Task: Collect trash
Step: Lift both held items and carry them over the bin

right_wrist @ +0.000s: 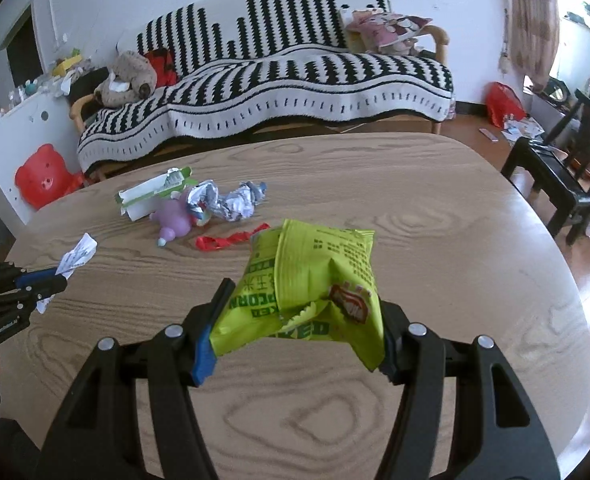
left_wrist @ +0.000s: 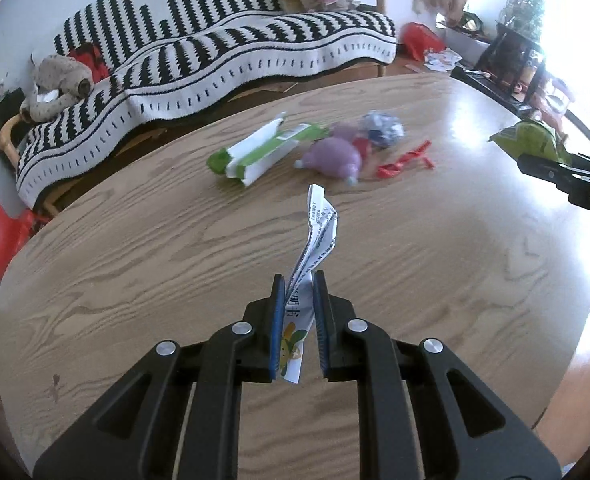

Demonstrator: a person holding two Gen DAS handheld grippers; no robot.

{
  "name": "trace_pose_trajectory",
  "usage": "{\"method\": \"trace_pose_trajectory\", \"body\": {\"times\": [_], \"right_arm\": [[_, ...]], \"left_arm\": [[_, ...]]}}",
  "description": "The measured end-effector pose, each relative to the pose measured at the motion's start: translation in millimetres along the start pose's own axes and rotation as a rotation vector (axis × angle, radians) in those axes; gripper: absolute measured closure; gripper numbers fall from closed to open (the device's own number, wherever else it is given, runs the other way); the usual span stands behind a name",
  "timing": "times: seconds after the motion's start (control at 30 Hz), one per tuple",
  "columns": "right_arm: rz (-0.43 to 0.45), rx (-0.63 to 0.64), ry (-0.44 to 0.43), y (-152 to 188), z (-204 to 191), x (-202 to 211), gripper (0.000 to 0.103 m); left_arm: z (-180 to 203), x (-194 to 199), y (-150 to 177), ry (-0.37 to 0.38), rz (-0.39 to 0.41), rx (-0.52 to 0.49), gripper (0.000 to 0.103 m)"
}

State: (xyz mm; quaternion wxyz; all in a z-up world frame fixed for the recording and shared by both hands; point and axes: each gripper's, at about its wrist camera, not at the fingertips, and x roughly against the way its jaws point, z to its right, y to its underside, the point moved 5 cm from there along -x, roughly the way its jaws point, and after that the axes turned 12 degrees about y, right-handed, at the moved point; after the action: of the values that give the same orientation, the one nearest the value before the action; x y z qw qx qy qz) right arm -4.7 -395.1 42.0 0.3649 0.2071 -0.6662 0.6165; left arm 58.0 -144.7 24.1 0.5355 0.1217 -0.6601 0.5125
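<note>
My left gripper (left_wrist: 299, 280) is shut on a crumpled white paper wrapper (left_wrist: 317, 232) and holds it above the wooden table (left_wrist: 135, 280); it also shows in the right wrist view (right_wrist: 61, 278). My right gripper (right_wrist: 303, 296) is shut on a green popcorn bag (right_wrist: 311, 280), held above the table (right_wrist: 415, 240); the bag also shows in the left wrist view (left_wrist: 531, 140). More trash lies at the table's far side: a green-and-white box (left_wrist: 259, 152), a purple toy (left_wrist: 335, 156), crumpled foil (left_wrist: 383, 128) and a red balloon scrap (left_wrist: 407, 160).
A sofa under a black-and-white striped blanket (right_wrist: 295, 92) stands behind the table, with a plush toy (right_wrist: 127, 76) on it. A dark chair (right_wrist: 555, 176) stands to the right. A red bear-shaped stool (right_wrist: 43, 176) is at the left.
</note>
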Motion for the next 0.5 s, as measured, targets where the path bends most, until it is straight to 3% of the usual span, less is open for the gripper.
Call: {"method": "trace_pose_trajectory", "body": {"times": [0.5], "right_arm": [[0.033,-0.047,0.025,49.6,50.7,78.6,0.043]], "left_arm": [[79.8,57.9,27.1,0.018,0.036,-0.086,0.09]]}}
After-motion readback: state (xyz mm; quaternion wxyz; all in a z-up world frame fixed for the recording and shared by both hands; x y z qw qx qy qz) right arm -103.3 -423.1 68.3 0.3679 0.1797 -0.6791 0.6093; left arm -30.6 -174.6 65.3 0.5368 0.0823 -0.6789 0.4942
